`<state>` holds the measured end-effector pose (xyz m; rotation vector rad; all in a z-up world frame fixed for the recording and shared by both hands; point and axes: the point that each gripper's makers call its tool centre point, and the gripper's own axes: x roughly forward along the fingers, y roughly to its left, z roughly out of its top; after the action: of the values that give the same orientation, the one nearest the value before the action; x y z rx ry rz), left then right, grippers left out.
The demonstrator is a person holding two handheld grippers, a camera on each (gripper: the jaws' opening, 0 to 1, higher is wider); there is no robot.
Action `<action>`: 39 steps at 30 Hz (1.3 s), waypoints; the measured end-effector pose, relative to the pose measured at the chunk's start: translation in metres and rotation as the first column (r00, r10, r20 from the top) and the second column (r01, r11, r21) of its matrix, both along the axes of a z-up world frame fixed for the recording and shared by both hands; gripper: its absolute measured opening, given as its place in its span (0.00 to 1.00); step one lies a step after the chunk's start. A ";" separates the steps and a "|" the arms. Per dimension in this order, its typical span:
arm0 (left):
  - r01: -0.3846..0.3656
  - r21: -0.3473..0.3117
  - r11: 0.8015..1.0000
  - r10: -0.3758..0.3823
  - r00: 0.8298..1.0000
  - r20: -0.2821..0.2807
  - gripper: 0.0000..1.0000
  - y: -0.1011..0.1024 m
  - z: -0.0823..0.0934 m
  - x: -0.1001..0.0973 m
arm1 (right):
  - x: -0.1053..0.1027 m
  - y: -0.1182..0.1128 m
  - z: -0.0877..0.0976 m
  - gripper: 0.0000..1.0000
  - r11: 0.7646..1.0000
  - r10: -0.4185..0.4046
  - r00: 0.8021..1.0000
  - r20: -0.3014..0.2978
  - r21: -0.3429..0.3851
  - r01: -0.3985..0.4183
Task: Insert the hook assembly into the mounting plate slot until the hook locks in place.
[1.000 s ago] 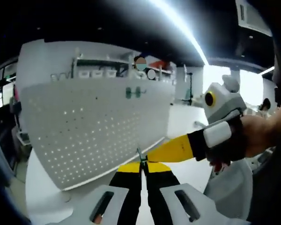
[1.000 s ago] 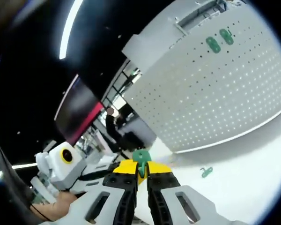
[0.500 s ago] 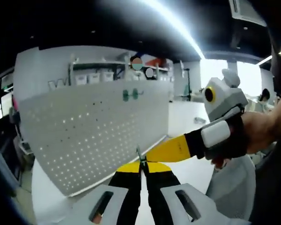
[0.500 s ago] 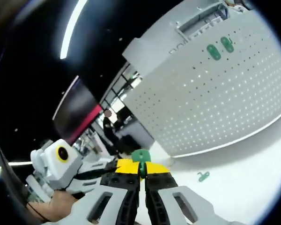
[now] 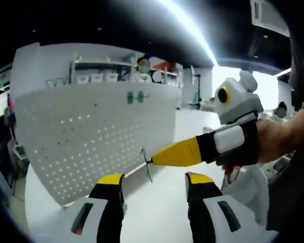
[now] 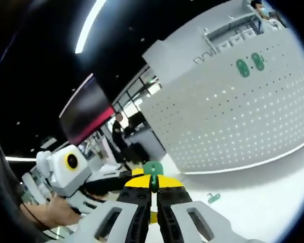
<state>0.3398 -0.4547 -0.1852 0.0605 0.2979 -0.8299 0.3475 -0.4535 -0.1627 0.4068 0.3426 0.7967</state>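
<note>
A white pegboard panel (image 5: 86, 136) stands upright on the white table, with two green hook plates (image 5: 135, 97) mounted near its top. My left gripper (image 5: 154, 178) is open, nothing between its yellow-tipped jaws. The right gripper (image 5: 152, 161) comes in from the right, shut on a thin wire hook (image 5: 147, 171) with a green plate that hangs just above the left jaws. In the right gripper view, my right gripper (image 6: 153, 180) is shut on the hook's green plate (image 6: 153, 168). The pegboard (image 6: 233, 121) and its green plates (image 6: 249, 65) lie ahead to the right.
A loose green hook piece (image 6: 213, 197) lies on the white table (image 6: 263, 197) in front of the pegboard. The left gripper's body (image 6: 66, 169) and a hand sit at the left of the right gripper view. Shelves and a person stand behind the panel.
My left gripper has opened and let go of the hook. The right gripper stays shut on it and has lifted slightly, the pegboard drawing a little nearer.
</note>
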 end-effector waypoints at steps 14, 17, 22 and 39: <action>0.040 -0.123 0.992 -0.047 0.997 -0.056 1.00 -0.011 0.008 -0.010 | 0.003 -0.009 -0.004 0.00 0.992 0.027 0.995 0.094 -0.128 -0.014; 0.049 -0.134 0.990 -0.058 0.996 -0.063 1.00 -0.013 0.008 -0.013 | 0.004 -0.009 -0.006 0.00 0.990 0.026 0.994 0.105 -0.144 -0.011; 0.036 -0.180 0.983 -0.051 0.996 -0.078 1.00 -0.013 0.012 -0.014 | 0.009 -0.013 -0.008 0.00 0.982 0.005 0.990 0.141 -0.185 0.021; -0.021 -0.209 0.978 0.000 0.995 -0.099 1.00 0.000 0.016 -0.005 | 0.055 -0.044 0.005 0.00 0.952 -0.161 0.952 0.261 -0.213 0.220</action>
<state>0.3348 -0.4550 -0.1693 -0.1800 0.3019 -0.8509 0.4024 -0.4978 -0.1577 0.1103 0.1657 0.5967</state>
